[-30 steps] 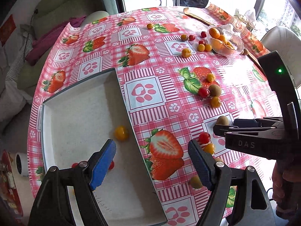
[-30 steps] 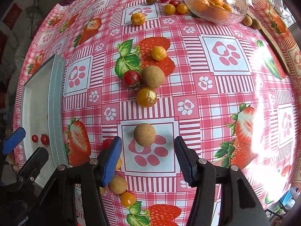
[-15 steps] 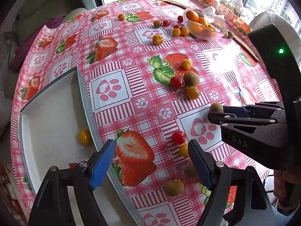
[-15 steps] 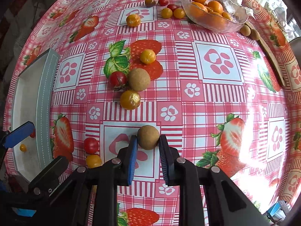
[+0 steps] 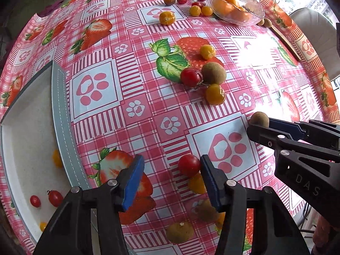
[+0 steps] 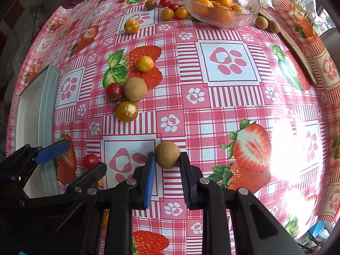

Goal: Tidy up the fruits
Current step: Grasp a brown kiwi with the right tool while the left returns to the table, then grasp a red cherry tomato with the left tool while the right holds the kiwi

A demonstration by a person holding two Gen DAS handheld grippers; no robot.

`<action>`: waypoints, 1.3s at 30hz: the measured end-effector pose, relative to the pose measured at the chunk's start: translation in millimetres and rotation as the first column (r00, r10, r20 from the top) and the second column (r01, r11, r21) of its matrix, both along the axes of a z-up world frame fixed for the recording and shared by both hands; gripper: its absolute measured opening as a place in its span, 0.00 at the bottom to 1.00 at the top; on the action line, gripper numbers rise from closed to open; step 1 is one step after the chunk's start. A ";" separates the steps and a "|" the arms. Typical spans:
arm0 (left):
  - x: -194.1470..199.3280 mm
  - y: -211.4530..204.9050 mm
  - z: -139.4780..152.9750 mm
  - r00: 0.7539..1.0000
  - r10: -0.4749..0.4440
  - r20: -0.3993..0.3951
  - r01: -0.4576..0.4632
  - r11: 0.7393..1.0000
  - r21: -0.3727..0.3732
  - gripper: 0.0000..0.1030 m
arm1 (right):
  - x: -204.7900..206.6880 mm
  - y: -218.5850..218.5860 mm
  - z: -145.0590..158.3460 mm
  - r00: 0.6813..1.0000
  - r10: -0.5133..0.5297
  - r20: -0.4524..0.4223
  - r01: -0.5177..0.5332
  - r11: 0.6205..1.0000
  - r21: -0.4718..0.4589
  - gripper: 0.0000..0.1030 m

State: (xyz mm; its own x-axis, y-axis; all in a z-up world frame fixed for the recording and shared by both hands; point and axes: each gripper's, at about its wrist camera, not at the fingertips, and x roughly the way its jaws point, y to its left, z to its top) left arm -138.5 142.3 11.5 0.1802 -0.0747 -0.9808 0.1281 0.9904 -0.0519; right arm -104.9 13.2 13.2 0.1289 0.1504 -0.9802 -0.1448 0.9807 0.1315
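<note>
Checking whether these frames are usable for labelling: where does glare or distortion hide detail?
Left wrist view: sun glare washes out the tablecloth at right; fisheye bends the tray rim. Right wrist view: a blown-out patch at right; the brown fruit in the right hand-held gripper stays sharp.

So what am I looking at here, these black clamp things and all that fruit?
No robot: a person holds a clamp-like tool in each hand, and each tool carries a wide-angle camera looking along its fingers. One picture comes from each. The right tool grips a brown longan. The left tool is open above a red cherry tomato. On the strawberry tablecloth lie more small fruits, a glass bowl of oranges, and a white tray holding a few tomatoes.
</note>
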 end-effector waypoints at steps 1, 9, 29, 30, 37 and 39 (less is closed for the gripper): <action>0.0 -0.4 -0.2 1.000 0.001 -0.003 -0.001 1.000 0.003 0.51 | -1.3 -1.9 0.5 1.000 0.000 0.001 0.000 1.000 0.002 0.24; 1.8 16.5 9.5 0.999 0.044 0.004 -0.043 0.997 -0.057 0.21 | -1.4 -4.1 1.6 1.000 0.002 0.001 -0.002 1.000 0.004 0.24; -24.5 52.9 41.3 0.991 0.119 0.064 -0.113 0.989 -0.091 0.21 | -3.1 14.0 15.3 1.000 0.016 -0.008 -0.016 0.998 0.056 0.24; -25.5 54.6 41.2 0.990 0.127 0.064 -0.121 0.989 -0.089 0.21 | -2.6 16.9 16.3 1.000 0.021 -0.007 -0.021 0.998 0.058 0.24; -37.0 80.4 44.1 0.978 0.194 0.069 -0.189 0.979 -0.081 0.21 | 0.0 43.1 22.4 0.998 0.068 -0.001 -0.068 0.995 0.075 0.24; -40.8 89.0 45.0 0.974 0.213 0.072 -0.208 0.975 -0.077 0.21 | 0.4 52.4 23.8 0.996 0.087 0.000 -0.087 0.993 0.080 0.24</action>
State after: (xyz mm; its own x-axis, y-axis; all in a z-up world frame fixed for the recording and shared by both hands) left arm -179.4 231.3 56.5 0.2757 -0.0935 -0.9567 -0.0764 0.9900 -0.1187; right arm -104.5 65.6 37.0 0.1087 0.2385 -0.9650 -0.2288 0.9507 0.2092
